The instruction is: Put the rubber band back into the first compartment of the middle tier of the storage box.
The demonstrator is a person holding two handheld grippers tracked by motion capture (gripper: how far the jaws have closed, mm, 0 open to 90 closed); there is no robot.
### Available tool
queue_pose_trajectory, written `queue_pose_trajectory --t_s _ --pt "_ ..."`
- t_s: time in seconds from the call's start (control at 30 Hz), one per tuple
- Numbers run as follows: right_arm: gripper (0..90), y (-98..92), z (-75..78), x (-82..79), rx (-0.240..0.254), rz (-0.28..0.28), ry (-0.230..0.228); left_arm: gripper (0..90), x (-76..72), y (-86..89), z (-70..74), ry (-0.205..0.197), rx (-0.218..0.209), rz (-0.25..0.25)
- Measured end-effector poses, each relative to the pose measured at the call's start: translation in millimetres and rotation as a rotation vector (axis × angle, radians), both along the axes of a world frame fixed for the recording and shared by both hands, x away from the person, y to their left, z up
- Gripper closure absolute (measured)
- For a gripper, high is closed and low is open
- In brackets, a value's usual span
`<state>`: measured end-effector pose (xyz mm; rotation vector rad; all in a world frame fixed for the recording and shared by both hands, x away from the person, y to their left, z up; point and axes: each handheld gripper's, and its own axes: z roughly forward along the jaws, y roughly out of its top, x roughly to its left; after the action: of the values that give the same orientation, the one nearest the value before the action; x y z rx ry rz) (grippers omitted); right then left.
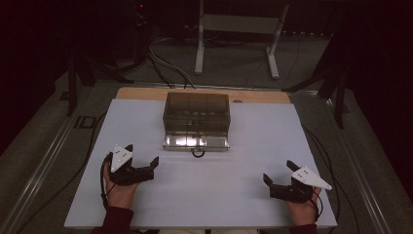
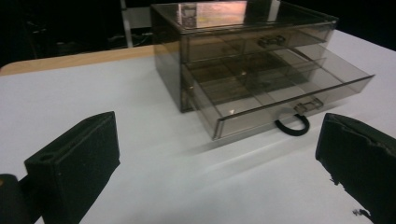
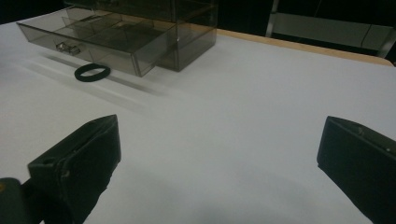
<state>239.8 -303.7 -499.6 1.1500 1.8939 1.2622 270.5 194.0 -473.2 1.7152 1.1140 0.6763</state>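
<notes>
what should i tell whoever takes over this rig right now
Left gripper: open, holding nothing, resting low over the white table at its near left.
Right gripper: open, holding nothing, near right.
Clear drawer box stands at the far middle; its lower drawer is pulled out, the upper one is shut.
Black band lies on the table just in front of the open drawer, partly under its front edge.
Done: drawer opened.
Left, probably: pick up the band, drop it in the drawer, push the drawer shut.

White table (image 1: 234, 195), smoky drawer box (image 1: 196, 109), black ring (image 1: 198, 153)
</notes>
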Motion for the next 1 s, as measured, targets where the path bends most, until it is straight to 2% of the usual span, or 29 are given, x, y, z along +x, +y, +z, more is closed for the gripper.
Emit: queue_pose_trajectory --t_s 1.0 --pt "0.0 0.0 1.3 -1.2 0.006 0.006 -0.016 0.5 7.5 -52.0 -18.0 0.080 0.048 -0.100"
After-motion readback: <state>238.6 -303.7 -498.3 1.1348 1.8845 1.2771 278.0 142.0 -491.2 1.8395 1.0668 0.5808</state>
